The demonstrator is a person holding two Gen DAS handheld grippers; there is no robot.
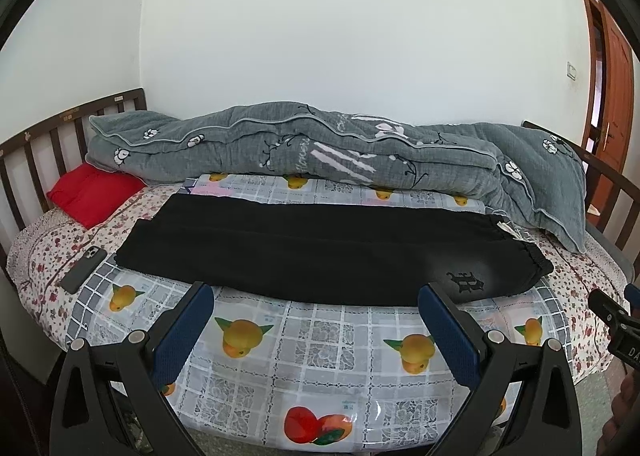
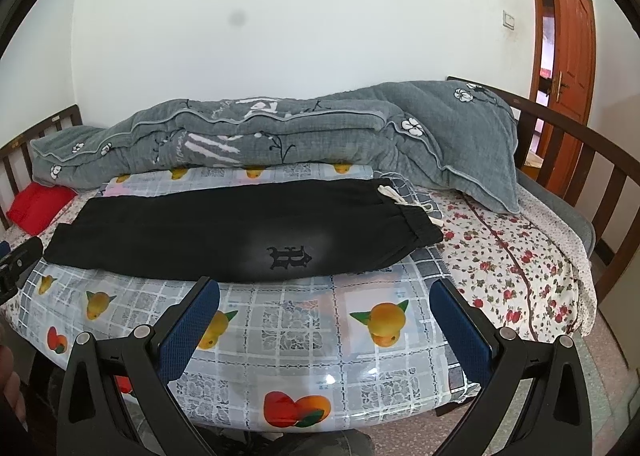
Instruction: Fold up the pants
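Note:
Black pants [image 1: 320, 248] lie flat across the bed on a fruit-print plastic cloth [image 1: 320, 340], legs to the left, elastic waistband with a white drawstring [image 2: 400, 196] to the right, an emblem [image 2: 289, 256] near the waist. They also show in the right wrist view [image 2: 224, 232]. My left gripper [image 1: 316, 296] is open and empty, at the near edge of the pants. My right gripper [image 2: 324, 290] is open and empty, just in front of the emblem. The right gripper's tip also shows at the left wrist view's right edge [image 1: 612, 316].
A grey quilt [image 1: 320, 152] lies bunched along the wall behind the pants. A red pillow [image 1: 94, 194] and a phone [image 1: 84, 270] lie at the left. Wooden rails [image 2: 580, 160] bound both bed ends. An open brown door [image 2: 570, 56] stands at the right.

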